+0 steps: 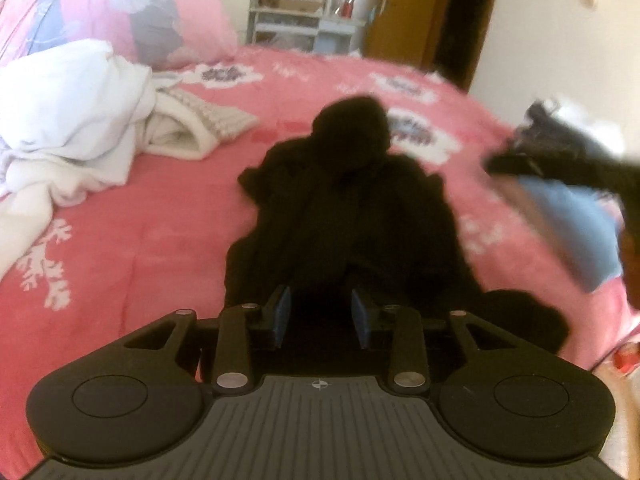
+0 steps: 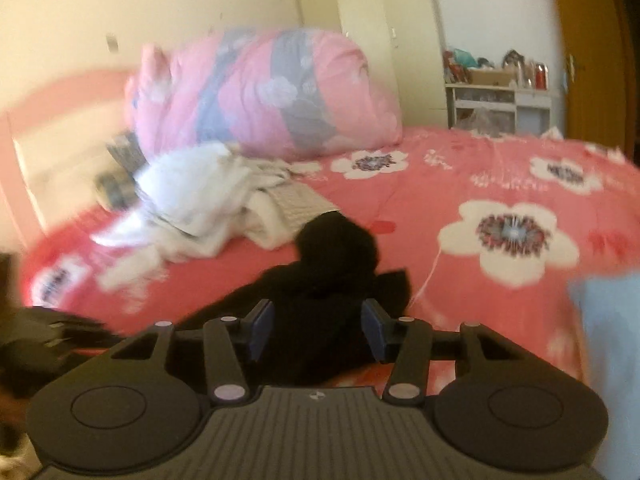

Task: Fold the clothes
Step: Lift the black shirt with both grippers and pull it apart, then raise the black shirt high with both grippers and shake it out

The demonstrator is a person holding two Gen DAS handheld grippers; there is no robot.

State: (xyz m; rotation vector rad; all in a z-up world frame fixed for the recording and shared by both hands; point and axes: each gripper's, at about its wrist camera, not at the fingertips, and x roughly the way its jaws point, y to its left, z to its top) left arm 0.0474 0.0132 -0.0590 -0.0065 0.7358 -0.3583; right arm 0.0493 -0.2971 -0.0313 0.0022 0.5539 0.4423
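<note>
Left wrist view: black garment lies crumpled on the pink bedspread, long axis running near to far, directly ahead of the spread left gripper; the right gripper, also spread, approaches from the right.

Soft, even daylight fills both views, washing the walls pale. Both are blurred, the right wrist view more so, smeared toward its left edge. Fisheye bending curves the bed and darkens the corners. The black garment shows no detail, a flat dark mass.
</note>
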